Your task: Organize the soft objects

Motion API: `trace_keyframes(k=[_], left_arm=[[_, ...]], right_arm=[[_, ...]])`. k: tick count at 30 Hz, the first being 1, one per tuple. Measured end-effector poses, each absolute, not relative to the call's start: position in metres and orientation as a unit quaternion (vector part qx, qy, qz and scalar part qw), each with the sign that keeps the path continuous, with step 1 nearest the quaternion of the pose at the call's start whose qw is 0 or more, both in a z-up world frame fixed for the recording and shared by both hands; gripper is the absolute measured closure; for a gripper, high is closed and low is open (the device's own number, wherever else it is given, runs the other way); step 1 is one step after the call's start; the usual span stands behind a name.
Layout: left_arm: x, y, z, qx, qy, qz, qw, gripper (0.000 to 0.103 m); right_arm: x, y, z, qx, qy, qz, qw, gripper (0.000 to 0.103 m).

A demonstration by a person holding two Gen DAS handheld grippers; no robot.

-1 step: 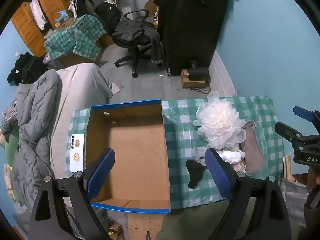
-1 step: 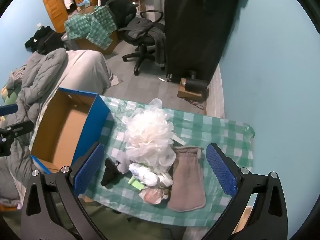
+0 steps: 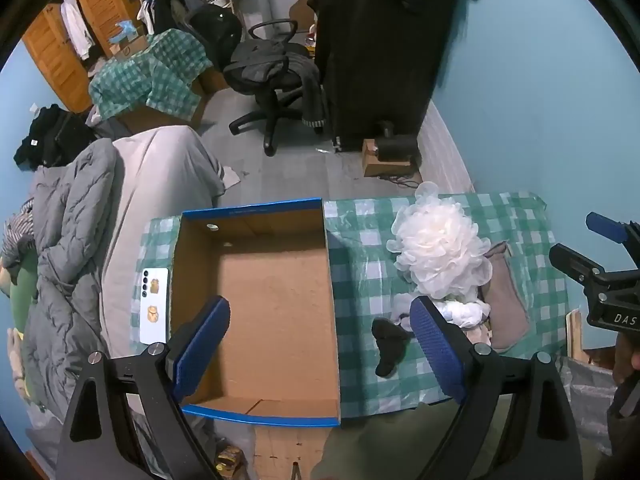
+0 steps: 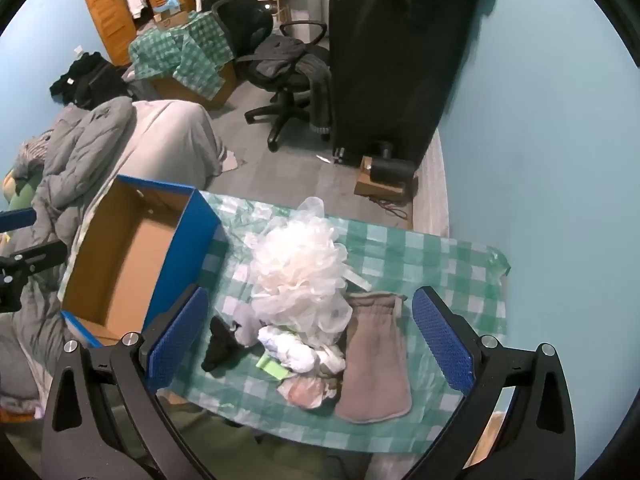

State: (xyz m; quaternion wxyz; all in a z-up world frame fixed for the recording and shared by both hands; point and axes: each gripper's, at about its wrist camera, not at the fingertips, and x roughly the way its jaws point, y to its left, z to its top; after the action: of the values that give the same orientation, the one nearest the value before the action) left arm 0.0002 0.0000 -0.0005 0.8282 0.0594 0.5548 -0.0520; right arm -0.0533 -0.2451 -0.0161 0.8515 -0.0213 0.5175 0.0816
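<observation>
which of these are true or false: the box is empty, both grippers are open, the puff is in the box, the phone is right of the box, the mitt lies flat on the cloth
1. The blue-edged cardboard box is empty. True.
2. The left gripper and the right gripper are both open, holding nothing. True.
3. The white mesh bath puff is in the box. False: it sits on the green checked tablecloth, beside the box.
4. The white phone lies right of the box. False: in the left wrist view it lies left of it.
5. The grey-brown fabric mitt lies flat on the tablecloth. True.

Phone (image 3: 154, 306) on bed, office chair (image 3: 276, 80), wardrobe (image 4: 384, 56).
</observation>
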Motion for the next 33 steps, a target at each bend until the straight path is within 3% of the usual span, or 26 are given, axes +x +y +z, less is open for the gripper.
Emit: trace_keyframes(k=[33], left_arm=[[0.003, -0.002, -0.003, 0.059, 0.558, -0.03, 0.827, 0.011]], right_arm=[[-0.041, -0.249, -0.023, -0.026, 0.523, 0.107, 0.845, 0.002]])
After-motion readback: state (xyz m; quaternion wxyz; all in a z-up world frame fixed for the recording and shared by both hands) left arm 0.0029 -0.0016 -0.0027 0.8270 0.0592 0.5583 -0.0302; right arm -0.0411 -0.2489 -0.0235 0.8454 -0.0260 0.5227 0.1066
